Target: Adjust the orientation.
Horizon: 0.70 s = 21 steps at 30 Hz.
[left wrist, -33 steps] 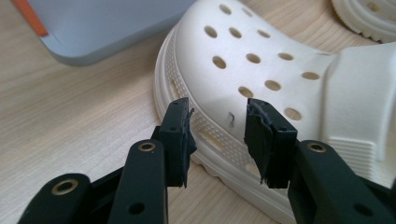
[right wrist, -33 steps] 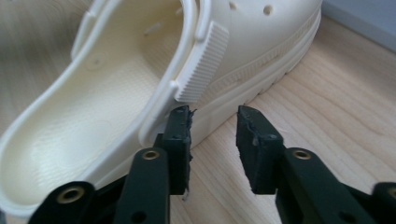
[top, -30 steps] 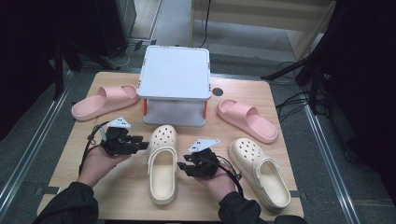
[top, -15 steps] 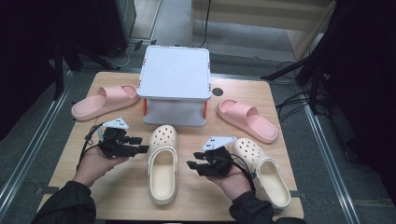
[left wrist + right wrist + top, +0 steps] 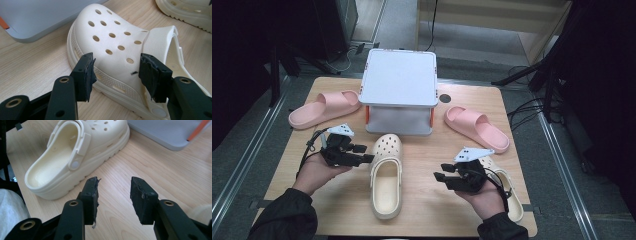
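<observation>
working on the middle clog (image 5: pixel 386 180), flat on the counter (image 5: pixel 432 210), sole down. long axis runs near to far: toe with its holes far, toward the box (image 5: pixel 400 80), open heel near.

left hand-held gripper (image 5: pixel 365 153) just left of the toe end, pointing right across the clog's width. jaws spread wide, having just been opening. seen along them in the left gripper view, the perforated toe sits in the gap, with neither pad pressing on it; nothing pinched, and hard to tell whether the tips touch the sidewall.

right hand-held gripper (image 5: pixel 440 172) right of the clog and apart from it, over bare wood, pointing left toward the clog's side. jaws parted about halfway, nothing between them. sits between the middle clog and its mate, the right clog (image 5: pixel 513 202), which lies partly under that hand.

so: left side clearly nearer, already square across the short axis at the toe; right side has a gap to cross, with the clog lying to its left. likely a grasp across the toe from the left needs only a small push right and a squeeze; a lengthwise grasp would not fit, the clog being far longer than the jaw spread.

pink slides (image 5: pixel 323 108) at the far left and far right, well apart from both hands.
</observation>
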{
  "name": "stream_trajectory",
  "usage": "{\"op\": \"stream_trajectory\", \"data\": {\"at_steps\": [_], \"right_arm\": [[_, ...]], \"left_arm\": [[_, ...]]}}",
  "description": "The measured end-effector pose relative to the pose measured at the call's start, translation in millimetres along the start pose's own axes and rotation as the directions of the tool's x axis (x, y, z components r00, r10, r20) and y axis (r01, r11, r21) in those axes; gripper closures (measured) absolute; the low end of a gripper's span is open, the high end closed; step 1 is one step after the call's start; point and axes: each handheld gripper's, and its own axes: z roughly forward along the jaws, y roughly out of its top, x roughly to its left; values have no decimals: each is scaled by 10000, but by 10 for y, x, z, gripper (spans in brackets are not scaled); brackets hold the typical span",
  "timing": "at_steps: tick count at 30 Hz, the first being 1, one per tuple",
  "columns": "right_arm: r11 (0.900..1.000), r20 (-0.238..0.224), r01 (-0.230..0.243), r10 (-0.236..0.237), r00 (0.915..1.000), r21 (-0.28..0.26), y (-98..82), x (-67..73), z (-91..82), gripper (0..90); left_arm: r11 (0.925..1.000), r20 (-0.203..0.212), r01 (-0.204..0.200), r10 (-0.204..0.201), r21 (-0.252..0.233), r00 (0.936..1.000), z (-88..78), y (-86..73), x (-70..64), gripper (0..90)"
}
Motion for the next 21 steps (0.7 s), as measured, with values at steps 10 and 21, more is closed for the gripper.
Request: {"op": "stream_trajectory", "data": {"at_steps": [10, 21], "right_arm": [[9988, 391, -462, 455, 9982, 169, -186, -153, -291, 582], [9896, 1135, -1440, 1434, 9831, -24, -431, -422, -704, 581]], "left_arm": [[9999, 100, -88, 87, 91, 9999, 52, 74, 14, 452], [10000, 170, -44, 43, 55, 9998, 78, 99, 33, 452]]}}
